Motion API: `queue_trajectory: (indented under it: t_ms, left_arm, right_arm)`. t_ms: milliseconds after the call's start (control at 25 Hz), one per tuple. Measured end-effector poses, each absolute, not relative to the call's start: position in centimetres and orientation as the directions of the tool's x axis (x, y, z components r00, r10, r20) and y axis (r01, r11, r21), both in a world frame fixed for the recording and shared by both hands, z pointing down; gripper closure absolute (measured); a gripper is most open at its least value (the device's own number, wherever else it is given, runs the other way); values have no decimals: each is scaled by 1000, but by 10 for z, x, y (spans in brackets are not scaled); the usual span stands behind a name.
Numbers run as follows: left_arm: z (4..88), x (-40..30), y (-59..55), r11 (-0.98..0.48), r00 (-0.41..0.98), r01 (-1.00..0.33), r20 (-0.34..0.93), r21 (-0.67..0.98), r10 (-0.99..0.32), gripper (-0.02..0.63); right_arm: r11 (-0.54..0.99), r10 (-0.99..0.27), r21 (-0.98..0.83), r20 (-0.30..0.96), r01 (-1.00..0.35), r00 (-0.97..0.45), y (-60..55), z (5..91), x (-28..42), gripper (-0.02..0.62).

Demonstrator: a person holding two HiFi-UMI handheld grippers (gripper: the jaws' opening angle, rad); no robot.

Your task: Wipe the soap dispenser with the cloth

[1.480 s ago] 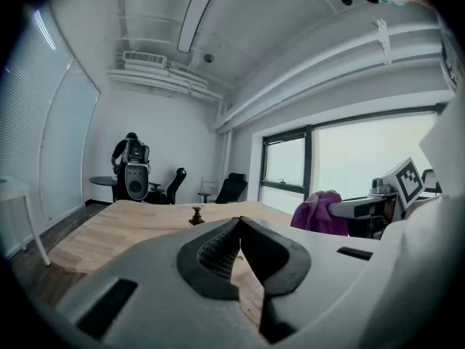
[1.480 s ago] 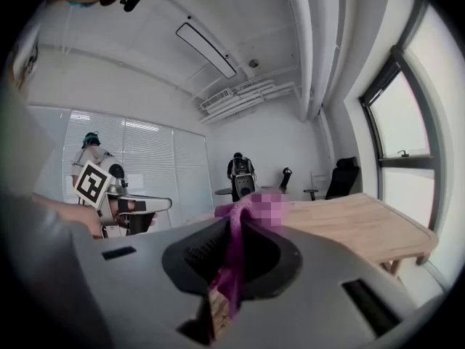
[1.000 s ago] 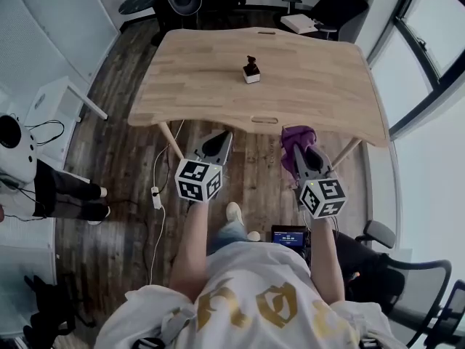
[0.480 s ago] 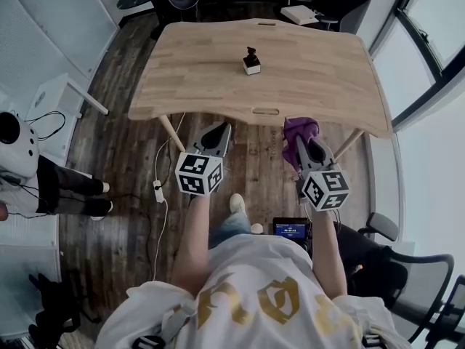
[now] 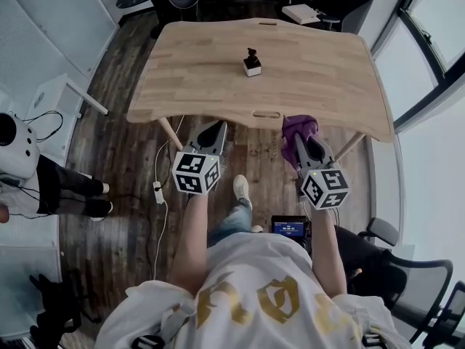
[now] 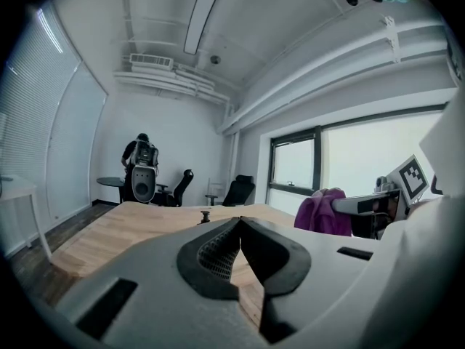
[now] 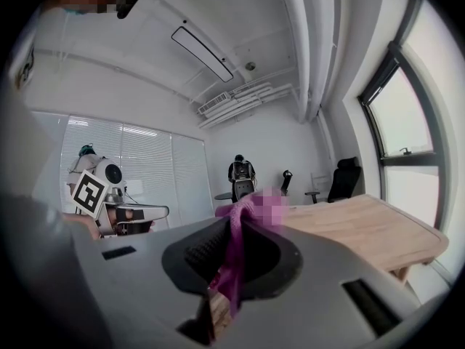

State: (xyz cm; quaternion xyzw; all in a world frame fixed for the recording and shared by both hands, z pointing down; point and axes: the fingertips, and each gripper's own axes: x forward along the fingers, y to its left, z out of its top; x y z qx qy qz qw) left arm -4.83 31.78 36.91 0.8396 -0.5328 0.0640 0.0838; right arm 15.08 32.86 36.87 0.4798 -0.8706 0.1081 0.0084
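Room, tabletop, cloth, dispenser: both grippers short of the near edge, wipe not begun.
Office room with dark plank floor (image 5: 123, 151), window wall (image 5: 429, 42) on the right, swivel chairs (image 5: 341, 2) beyond the far edge. Pale wooden tabletop (image 5: 196, 71) looks smooth and bare except for the soap dispenser (image 5: 251, 62), upright near the middle, well apart from both grippers. Cloth (image 5: 298, 131), purple, is clamped in the right gripper (image 5: 301, 140) jaws and hangs bunched; soft and limp, it should wrap easily. Left gripper (image 5: 216, 127) jaws are pressed together on nothing. Dispenser is small, with a white base and dark pump; probably light, rigid and slick, so it may slide or tip. Best steadied low on the base, not by the pump.
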Motion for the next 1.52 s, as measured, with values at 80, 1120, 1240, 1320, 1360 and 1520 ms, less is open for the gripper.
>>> queue_trajectory:
  t_ms: [80,1120,1240,1320,1360,1520]
  left_arm:
    - [371,-50,305,-412,417,-909,197,69,-887,597]
    - [389,-93,-50,-448,460,-888,245,105,-854,597]
    - [385,-106,-88,-447,459,-888,239,105,-856,597]
    - [385,-111,-109,-454,467,-884,233,110,-853,597]
    - [386,-112,-118,-458,472,-881,229,115,-851,597]
    - [397,-112,-147,-463,481,-877,230,133,-846,595]
  right_arm:
    - [516,-833,-181,125,-837,-540,316,372,150,560]
    - [462,-837,-208,219,-862,-501,-16,395,106,560]
    - [474,-834,-198,212,-858,-509,-49,392,92,560]
    - [471,-838,-195,207,-860,-505,-68,391,86,560]
    - [467,-841,-193,206,-863,-501,-77,391,84,560]
    - [448,-852,-180,209,-876,-479,-99,394,82,560]
